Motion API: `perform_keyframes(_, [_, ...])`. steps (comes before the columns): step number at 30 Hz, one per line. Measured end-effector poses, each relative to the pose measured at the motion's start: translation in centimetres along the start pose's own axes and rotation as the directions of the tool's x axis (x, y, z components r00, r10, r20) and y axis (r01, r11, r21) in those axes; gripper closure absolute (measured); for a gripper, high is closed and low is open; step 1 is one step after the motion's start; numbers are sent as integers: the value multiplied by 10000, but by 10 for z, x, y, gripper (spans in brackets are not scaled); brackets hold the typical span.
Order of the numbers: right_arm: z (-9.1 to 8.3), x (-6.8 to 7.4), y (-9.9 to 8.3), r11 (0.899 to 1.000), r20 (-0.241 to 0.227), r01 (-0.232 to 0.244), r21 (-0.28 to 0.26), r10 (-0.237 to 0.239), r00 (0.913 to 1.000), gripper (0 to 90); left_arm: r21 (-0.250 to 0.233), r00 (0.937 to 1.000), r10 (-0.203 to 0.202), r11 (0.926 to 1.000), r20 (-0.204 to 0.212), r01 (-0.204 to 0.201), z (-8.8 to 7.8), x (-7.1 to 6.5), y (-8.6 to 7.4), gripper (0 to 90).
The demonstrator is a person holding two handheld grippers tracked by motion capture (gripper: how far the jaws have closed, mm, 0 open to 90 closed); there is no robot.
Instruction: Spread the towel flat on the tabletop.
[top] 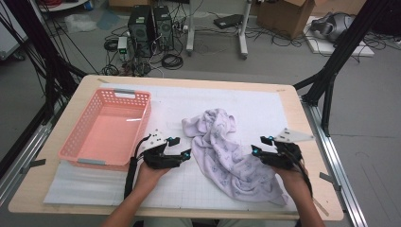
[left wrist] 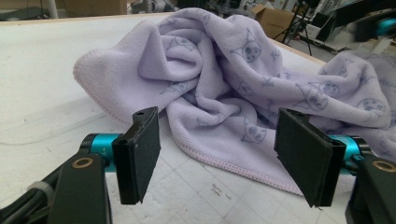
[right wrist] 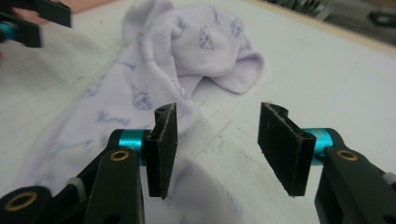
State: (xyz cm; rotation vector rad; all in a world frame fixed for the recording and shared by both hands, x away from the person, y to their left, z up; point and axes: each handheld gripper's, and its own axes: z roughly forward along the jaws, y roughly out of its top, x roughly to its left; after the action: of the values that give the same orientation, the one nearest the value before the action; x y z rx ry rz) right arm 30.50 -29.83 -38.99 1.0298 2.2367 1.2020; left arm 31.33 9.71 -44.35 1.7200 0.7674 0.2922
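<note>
We hold 2 grippers low over the white mat, and the work in hand is the crumpled lilac towel lying between them. Nearest us, the right gripper sits at about 4 o'clock of the table, hovering over the towel's near end; in the right gripper view its jaws stand apart with nothing between the pads, only bare mat and cloth beyond them, so it is released. The left gripper sits at about 7 o'clock, just beside the towel's left hem; in the left gripper view its jaws are spread wide and empty, the stitched hem running across the mat just past them.

The towel's long axis runs from its bunched end near the table's centre, at roughly 12 o'clock from the left gripper, down to a flatter tail at 5 o'clock under the right hand. We judge the right gripper nearer to cloth, being over it, while the left must travel toward 1 o'clock to reach the hem. The pink basket stands empty at 9 o'clock, well apart from the towel.

The towel's corners are folded under or lost in the creases, and the near tail is partly covered by the right hand, so we cannot tell which edge is free
</note>
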Motion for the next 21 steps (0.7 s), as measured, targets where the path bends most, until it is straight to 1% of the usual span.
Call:
perform_keyframes(1, [12,-1,1,9996,-68,-23,292,25,10000,467,22,10000,-19,10000,-20,19,0,0,0,316])
perform_keyframes(2, [12,-1,1,9996,-68,-23,292,25,10000,467,60,10000,-21,10000,-19,21,0,0,0,316])
perform_keyframes(3, [33,-2,1,9948,-285,60,1017,-31,9996,478,104,10000,8,9999,-18,-8,0,1,0,316])
perform_keyframes(4, [41,-2,0,9903,-423,82,1384,-24,9991,492,128,10000,17,9999,-15,-17,0,1,0,317])
perform_keyframes(5, [41,-2,0,9903,-423,82,1384,-24,9991,492,140,10000,26,9999,-22,-26,0,1,-1,317])
perform_keyframes(6, [51,-1,-5,9794,-786,112,2018,48,9969,551,160,10000,48,9999,-26,-47,0,1,-1,317])
perform_keyframes(7, [54,-1,-8,9737,-1033,77,2276,163,9945,599,172,10000,23,9998,-12,-23,0,1,-1,317])
perform_keyframes(9, [56,3,-16,9572,-1519,280,2880,168,9882,703,189,10000,27,9998,-9,-27,1,1,-1,317])
perform_keyframes(10, [56,3,-16,9572,-1519,280,2880,168,9882,703,200,10000,6,9998,5,-6,1,0,-1,317])
perform_keyframes(11, [50,8,-20,9592,-1770,384,2801,123,9841,787,226,10000,51,9997,19,-52,1,0,-1,319])
perform_keyframes(12, [50,8,-20,9592,-1770,384,2801,123,9841,787,240,10000,46,9997,37,-47,1,0,-1,319])
perform_keyframes(13, [43,12,-23,9604,-1800,478,2745,25,9837,823,242,10000,38,9997,29,-38,2,0,-1,321])
perform_keyframes(14, [38,15,-25,9612,-1806,482,2718,17,9836,832,254,10000,31,9997,41,-32,2,0,-1,322])
perform_keyframes(15, [38,15,-25,9612,-1806,482,2718,17,9836,832,242,10000,-2,9997,38,1,2,0,-2,322])
perform_keyframes(18, [22,18,-31,9621,-1788,569,2669,-86,9839,843,293,10000,-9,9996,33,8,2,0,-2,322])
perform_keyframes(19, [9,20,-36,9626,-1731,467,2668,2,9849,845,303,10000,-24,9995,18,24,2,0,-2,322])
perform_keyframes(20, [2,20,-39,9623,-1717,348,2699,125,9851,845,349,10000,-7,9994,-11,8,1,1,-2,322])
perform_keyframes(21, [-5,20,-42,9630,-1807,257,2684,242,9832,843,348,10000,-38,9994,-22,39,1,1,-2,322])
